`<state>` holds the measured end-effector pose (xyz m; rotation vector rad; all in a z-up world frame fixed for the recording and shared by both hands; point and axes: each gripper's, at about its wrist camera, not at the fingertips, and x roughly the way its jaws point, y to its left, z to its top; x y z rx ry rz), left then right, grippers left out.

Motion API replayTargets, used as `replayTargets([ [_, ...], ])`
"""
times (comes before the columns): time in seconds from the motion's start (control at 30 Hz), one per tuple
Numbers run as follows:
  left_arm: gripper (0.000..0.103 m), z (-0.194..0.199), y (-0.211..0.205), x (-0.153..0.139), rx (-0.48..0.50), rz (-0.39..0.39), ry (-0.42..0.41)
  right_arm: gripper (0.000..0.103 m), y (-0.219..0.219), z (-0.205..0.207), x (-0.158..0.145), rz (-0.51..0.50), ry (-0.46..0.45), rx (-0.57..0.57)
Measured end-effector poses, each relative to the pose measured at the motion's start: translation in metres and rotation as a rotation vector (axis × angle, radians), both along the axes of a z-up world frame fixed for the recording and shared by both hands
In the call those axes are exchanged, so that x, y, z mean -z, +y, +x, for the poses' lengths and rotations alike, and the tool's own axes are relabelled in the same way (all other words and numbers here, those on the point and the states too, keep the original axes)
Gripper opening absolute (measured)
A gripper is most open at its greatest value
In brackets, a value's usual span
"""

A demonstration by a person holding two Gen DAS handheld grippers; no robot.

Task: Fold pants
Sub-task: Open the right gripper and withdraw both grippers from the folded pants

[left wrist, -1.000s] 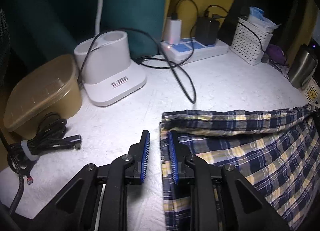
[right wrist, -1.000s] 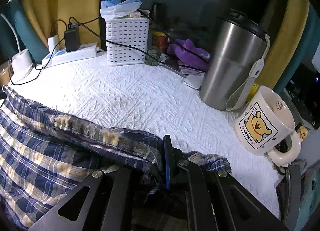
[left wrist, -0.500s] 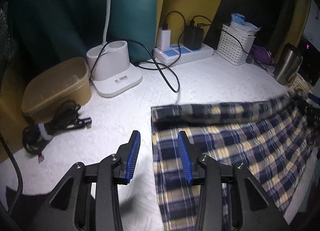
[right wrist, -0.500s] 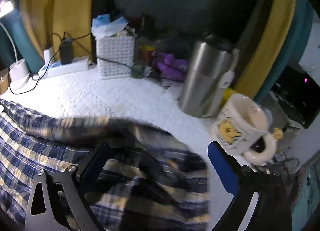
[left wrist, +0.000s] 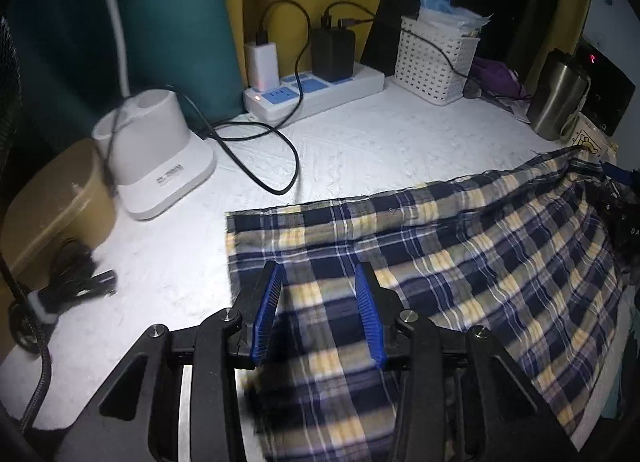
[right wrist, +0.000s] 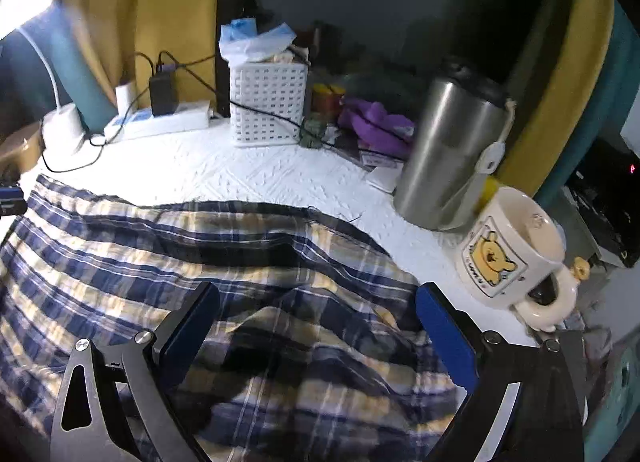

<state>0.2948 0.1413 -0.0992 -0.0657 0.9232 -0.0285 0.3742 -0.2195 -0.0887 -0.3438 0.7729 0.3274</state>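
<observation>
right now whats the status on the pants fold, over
Left gripper and right gripper both open, nothing held. Plaid pants lying flat on the white tabletop. Mug and steel tumbler close beside the right end.

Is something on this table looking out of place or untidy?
Yes. The plaid pants lie bunched and wrinkled near the right gripper, not flat. A loose black cable snakes across the white table cover.

A white power strip [left wrist: 316, 92] with two chargers plugged in lies along the back of the white textured tabletop [left wrist: 380, 150], beside a white perforated plastic basket [right wrist: 268, 102], a stainless-steel tumbler [right wrist: 452, 150] and a cream bear-print mug [right wrist: 516, 250].
</observation>
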Motion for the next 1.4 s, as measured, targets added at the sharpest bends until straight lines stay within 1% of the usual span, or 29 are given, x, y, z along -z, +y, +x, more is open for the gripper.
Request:
replayTargets([
  [0.1,0.038,0.011,0.003,0.013,-0.016,0.010,0.029,0.099,-0.002,0.016,0.015,-0.006,0.049,0.018],
  [0.17,0.038,0.017,0.009,0.025,-0.044,0.020,0.064,0.099,-0.003,0.024,0.025,-0.017,0.081,0.029],
  [0.2,0.038,0.017,0.010,0.026,-0.045,0.022,0.051,0.099,-0.004,0.027,0.029,-0.024,0.092,0.037],
  [0.27,0.038,0.015,0.011,0.024,-0.053,0.034,0.057,0.099,-0.007,0.031,0.033,-0.027,0.096,0.054],
  [0.4,0.038,0.000,0.014,0.012,-0.077,0.041,0.041,0.099,-0.015,0.029,0.027,-0.023,0.077,0.103],
  [0.5,0.038,-0.021,0.013,0.001,-0.079,0.044,0.025,0.099,-0.022,0.015,0.014,-0.002,0.041,0.113],
  [0.57,0.039,-0.040,0.013,-0.005,-0.085,0.037,0.015,0.099,-0.024,0.000,0.005,0.017,0.027,0.091],
  [0.63,0.042,-0.061,0.014,-0.009,-0.100,0.026,0.006,0.099,-0.020,-0.018,0.000,0.018,0.020,0.061],
  [0.67,0.046,-0.069,0.015,-0.011,-0.110,0.021,0.001,0.099,-0.017,-0.027,-0.002,0.022,0.024,0.041],
  [0.7,0.049,-0.080,0.016,-0.012,-0.123,0.014,-0.003,0.099,-0.014,-0.036,-0.003,0.025,0.026,0.022],
  [0.8,0.050,-0.112,0.018,-0.012,-0.146,-0.013,-0.009,0.099,-0.006,-0.058,-0.005,0.041,0.036,-0.014],
  [0.9,0.050,-0.136,0.016,-0.009,-0.154,-0.034,-0.011,0.099,0.004,-0.075,-0.008,0.054,0.040,-0.044],
  [1.0,0.050,-0.155,0.014,-0.003,-0.160,-0.066,-0.003,0.099,0.018,-0.096,-0.011,0.082,0.050,-0.098],
  [1.1,0.050,-0.172,0.012,0.005,-0.161,-0.103,0.008,0.099,0.037,-0.113,-0.010,0.084,0.054,-0.143],
  [1.17,0.050,-0.180,0.008,0.010,-0.155,-0.136,0.026,0.099,0.049,-0.124,-0.006,0.083,0.060,-0.170],
  [1.23,0.050,-0.189,0.003,0.018,-0.153,-0.152,0.048,0.099,0.059,-0.130,0.001,0.079,0.076,-0.189],
  [1.27,0.050,-0.192,0.000,0.021,-0.144,-0.152,0.048,0.099,0.062,-0.131,0.005,0.071,0.088,-0.195],
  [1.3,0.050,-0.196,-0.005,0.023,-0.130,-0.131,0.028,0.099,0.066,-0.133,0.012,0.052,0.105,-0.199],
  [1.33,0.049,-0.198,-0.008,0.023,-0.124,-0.115,0.011,0.099,0.068,-0.136,0.018,0.035,0.115,-0.202],
  [1.37,0.042,-0.199,-0.010,0.024,-0.122,-0.101,-0.001,0.099,0.069,-0.136,0.023,0.023,0.123,-0.204],
  [1.4,0.019,-0.200,-0.010,0.024,-0.125,-0.079,-0.008,0.099,0.070,-0.138,0.030,0.002,0.140,-0.203],
])
